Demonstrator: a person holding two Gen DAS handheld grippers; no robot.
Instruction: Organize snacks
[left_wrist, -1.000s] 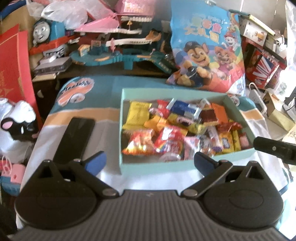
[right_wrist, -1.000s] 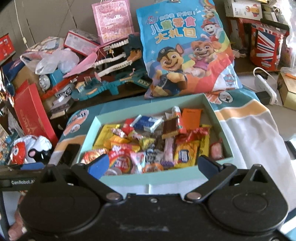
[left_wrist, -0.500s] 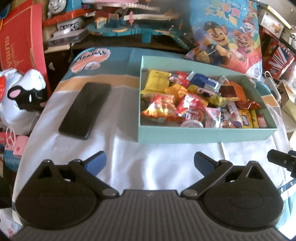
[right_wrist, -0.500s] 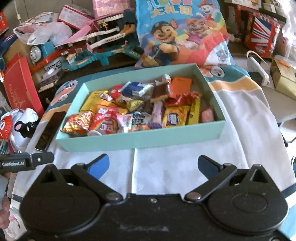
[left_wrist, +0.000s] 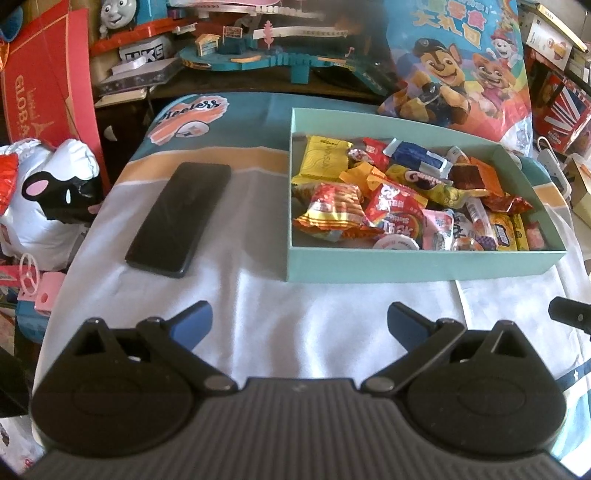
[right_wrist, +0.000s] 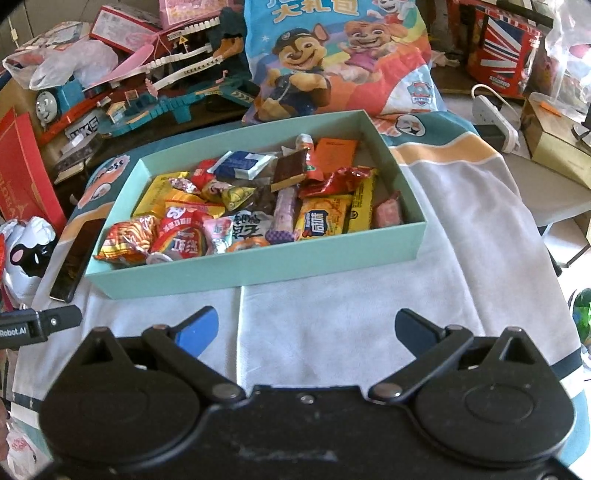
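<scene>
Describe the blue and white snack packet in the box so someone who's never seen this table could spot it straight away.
Find the pale green box on the table, in front of the big cartoon-dog bag. The blue and white packet lies along the box's far side, between a red wrapper and a brown chocolate square. It is the only blue wrapper among red, yellow and orange ones.

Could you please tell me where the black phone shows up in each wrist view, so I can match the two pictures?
Left wrist: the phone lies flat on the cloth, left of centre, well clear of the box's left wall.
Right wrist: the phone sits at the far left edge, seen at a slant, partly hidden by the box's near left corner.
Shared landmark: the snack box.
</scene>
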